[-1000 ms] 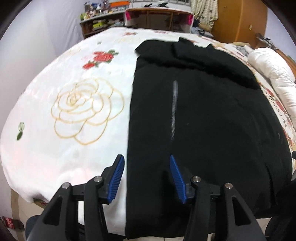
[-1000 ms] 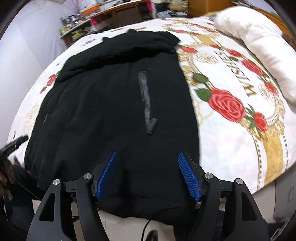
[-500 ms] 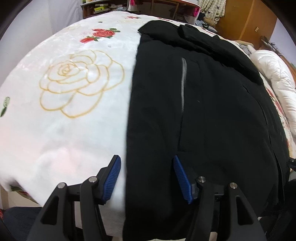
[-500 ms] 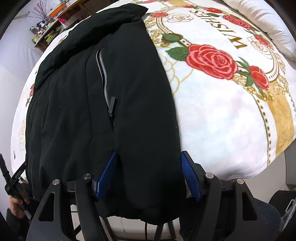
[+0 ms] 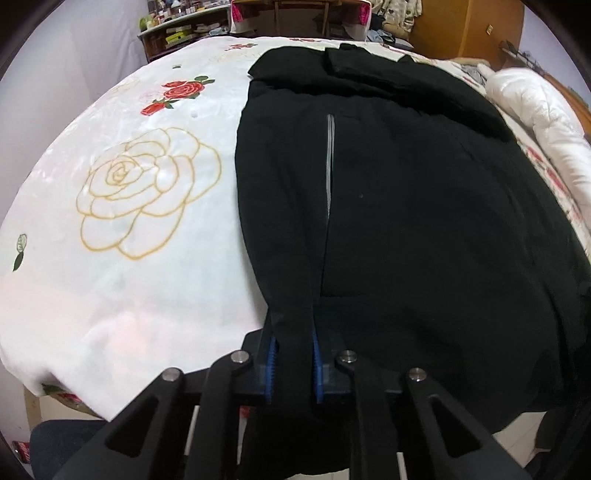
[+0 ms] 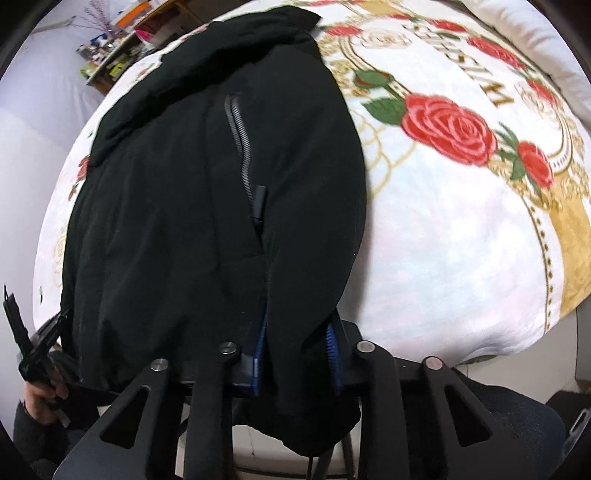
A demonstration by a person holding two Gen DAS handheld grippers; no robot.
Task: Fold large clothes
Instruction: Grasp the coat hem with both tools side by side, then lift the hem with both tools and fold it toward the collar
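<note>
**Both claws closing on the jacket hem**

While the black jacket [image 5: 406, 206] lies spread on the rose-print bed [image 5: 129, 221], the left wrist view shows the left claw [image 5: 293, 363] closing, a pinched fold of the near hem between its 2 blue pads. A shelf [image 5: 177, 33] of small items stands beyond the bed.

Seen from the right wrist, the right claw [image 6: 295, 354] is closing too, bunched hem between its pads; a pocket zipper [image 6: 242, 140] runs above. A white duvet [image 6: 535, 33] lies at the far right.
</note>
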